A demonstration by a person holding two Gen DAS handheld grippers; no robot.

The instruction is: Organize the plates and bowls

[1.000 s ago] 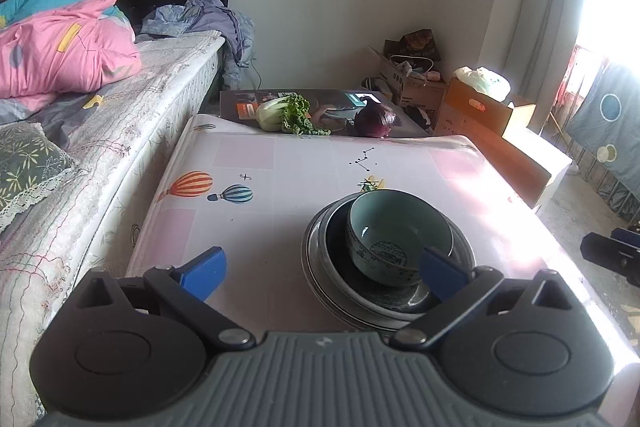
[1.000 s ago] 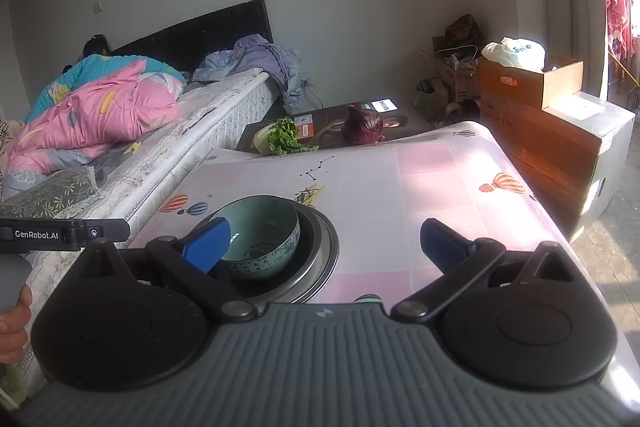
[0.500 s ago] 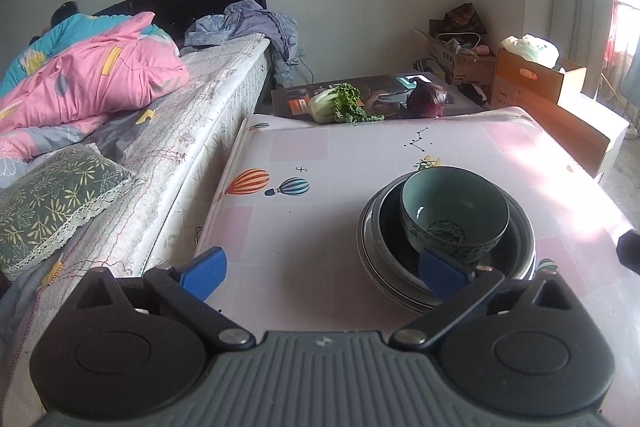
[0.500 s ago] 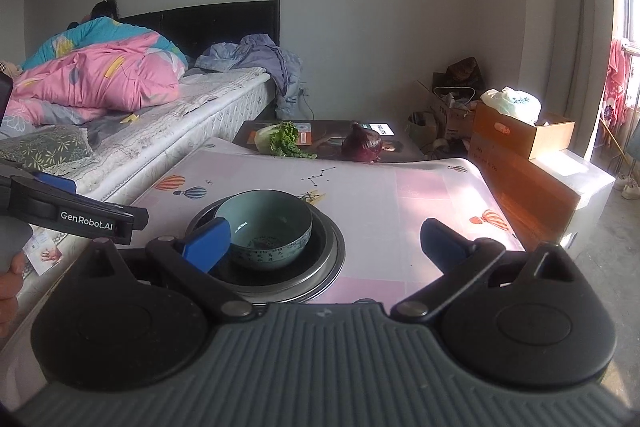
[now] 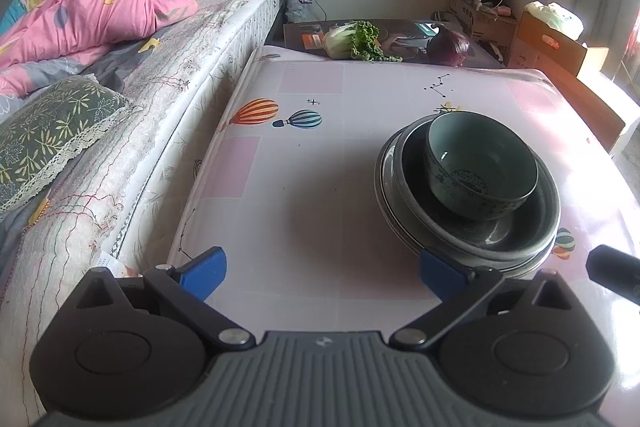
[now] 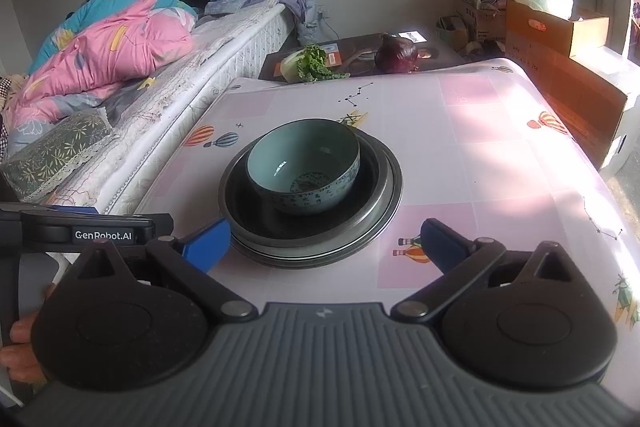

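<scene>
A pale green bowl [image 5: 482,165] [image 6: 305,165] sits upright inside a dark plate stack [image 5: 516,239] [image 6: 372,223] on the pink patterned table. My left gripper [image 5: 322,273] is open, low over the table's near left part, its right fingertip [image 5: 440,273] by the stack's near rim. My right gripper [image 6: 325,245] is open too, just short of the stack's near edge, holding nothing. In the right wrist view the left gripper's body shows at the far left, held by a hand [image 6: 20,347].
A bed [image 5: 120,75] with a pink quilt runs along the table's left side. Beyond the far edge a low dark board holds a leafy cabbage [image 5: 352,41] and a purple onion [image 5: 448,47]. Cardboard boxes [image 6: 568,67] stand at the right.
Both cameras tipped downward and drew nearer to the table. The left gripper shifted left, so the stack now lies right of it. Both grippers stayed open; the dishes did not move.
</scene>
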